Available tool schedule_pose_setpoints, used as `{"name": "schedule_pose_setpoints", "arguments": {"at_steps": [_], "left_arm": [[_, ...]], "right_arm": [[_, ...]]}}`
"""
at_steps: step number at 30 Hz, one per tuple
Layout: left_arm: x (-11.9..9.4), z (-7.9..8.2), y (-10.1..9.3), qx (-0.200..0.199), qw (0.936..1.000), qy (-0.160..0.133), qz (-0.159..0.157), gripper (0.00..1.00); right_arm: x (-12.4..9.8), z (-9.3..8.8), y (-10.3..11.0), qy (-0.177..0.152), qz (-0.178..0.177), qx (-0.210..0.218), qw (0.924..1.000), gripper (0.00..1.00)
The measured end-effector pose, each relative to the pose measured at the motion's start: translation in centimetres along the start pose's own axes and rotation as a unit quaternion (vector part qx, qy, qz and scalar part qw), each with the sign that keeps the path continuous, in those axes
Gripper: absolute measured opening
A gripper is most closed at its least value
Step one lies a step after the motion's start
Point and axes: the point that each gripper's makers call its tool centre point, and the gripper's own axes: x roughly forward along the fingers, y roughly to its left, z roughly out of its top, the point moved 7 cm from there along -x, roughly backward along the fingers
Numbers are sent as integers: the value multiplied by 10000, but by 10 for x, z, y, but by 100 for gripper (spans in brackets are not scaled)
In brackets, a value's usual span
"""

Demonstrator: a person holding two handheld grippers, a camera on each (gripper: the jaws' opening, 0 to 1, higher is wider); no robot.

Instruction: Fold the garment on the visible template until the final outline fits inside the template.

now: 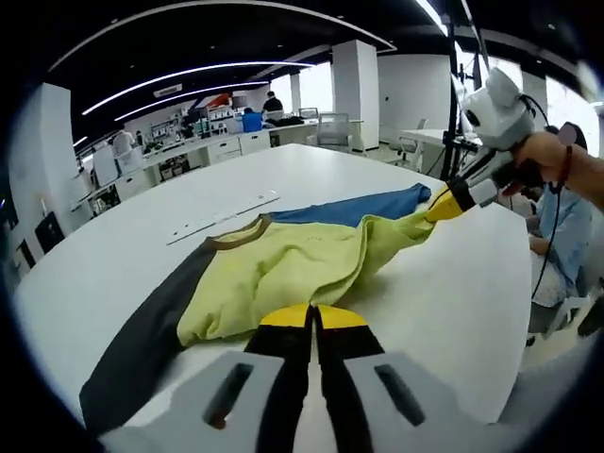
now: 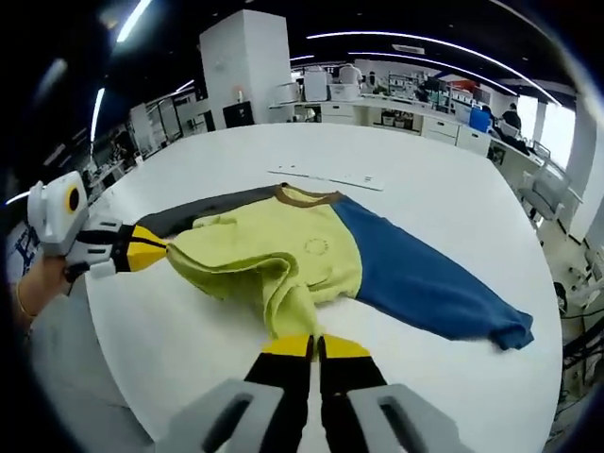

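Note:
A long-sleeved garment lies on a white round table [image 1: 472,302]: yellow-green body [image 1: 283,269], brown collar [image 1: 236,236], one dark grey sleeve [image 1: 142,349], one blue sleeve [image 1: 349,208]. My left gripper [image 1: 312,318] is shut on the yellow-green edge nearest it, and shows again at the left [image 2: 151,248] in the right gripper view. My right gripper [image 2: 316,346] is shut on a bunched yellow-green fold [image 2: 288,307], and shows at the right [image 1: 442,205] in the left gripper view, pulling the cloth to a point. The body [image 2: 293,245] is rumpled between them; the blue sleeve [image 2: 425,283] lies flat.
A thin pale strip [image 1: 225,218] lies on the table beyond the collar, also seen as a strip [image 2: 326,177] in the right gripper view. A hand [image 1: 547,156] holds the right gripper. A seated person [image 1: 562,236] is past the table's edge. Workbenches [image 1: 208,146] and chairs stand behind.

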Motion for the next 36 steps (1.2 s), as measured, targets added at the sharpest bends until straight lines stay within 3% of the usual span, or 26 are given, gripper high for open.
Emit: {"name": "schedule_pose_setpoints", "arguments": {"at_steps": [12, 25, 29, 36], "left_arm": [[-42, -9, 4, -57, 9998, 109, 136, 0], [-73, -23, -15, 219, 9991, 374, -11, 0], [-73, -26, -28, 141, 9989, 404, -194, 0], [-48, -32, -64, 254, 9967, 523, -571, 0]], "right_arm": [[-20, -27, 7, 174, 132, 245, 9995, 0], [-32, -57, 17, 480, 276, 556, 9969, 0], [-33, -67, 20, 582, 210, 497, 9968, 0], [-33, -78, 25, 702, 197, 444, 9963, 0]]}}
